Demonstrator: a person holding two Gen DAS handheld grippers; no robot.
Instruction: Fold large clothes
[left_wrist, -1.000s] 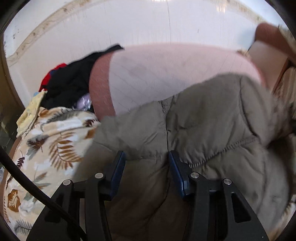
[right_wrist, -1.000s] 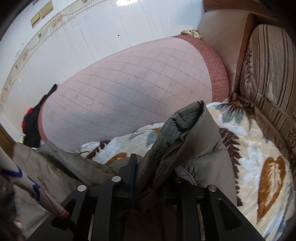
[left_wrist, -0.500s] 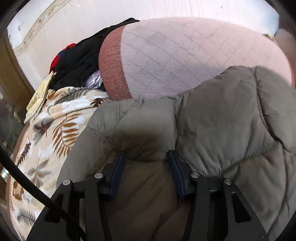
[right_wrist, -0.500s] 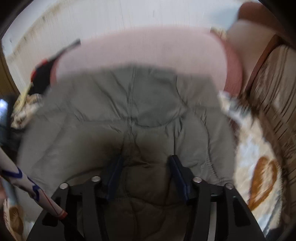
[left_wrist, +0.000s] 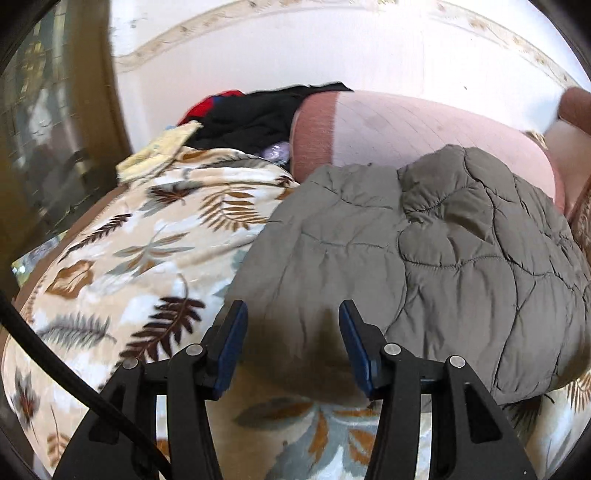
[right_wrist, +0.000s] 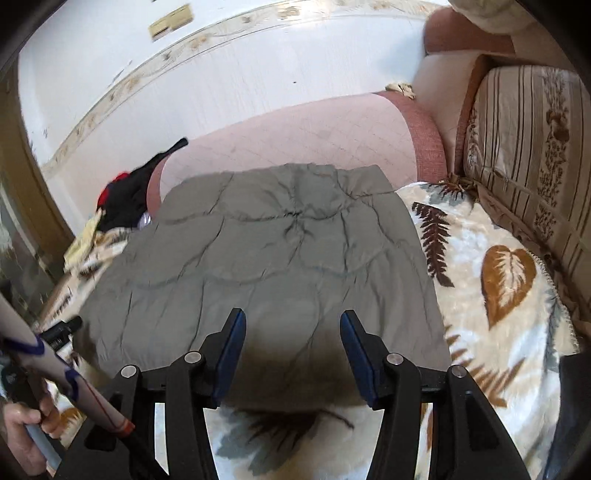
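An olive-grey quilted jacket (left_wrist: 424, 254) lies folded on the leaf-print blanket (left_wrist: 122, 258) of a sofa; it also shows in the right wrist view (right_wrist: 280, 258) as a flat rectangle. My left gripper (left_wrist: 290, 314) is open and empty, just above the jacket's near edge. My right gripper (right_wrist: 290, 325) is open and empty, over the near edge of the jacket, with the blanket (right_wrist: 491, 295) to its right.
A pink quilted bolster (right_wrist: 303, 136) lies behind the jacket against the white wall. A pile of black, red and yellow clothes (left_wrist: 251, 118) sits at the far left end. A striped cushion (right_wrist: 528, 155) stands at the right. A hand with the other gripper (right_wrist: 33, 376) shows at lower left.
Both grippers have opened and let go of the jacket, then drawn back. The jacket has dropped from a held-up bundle to lie flat and folded on the blanket.
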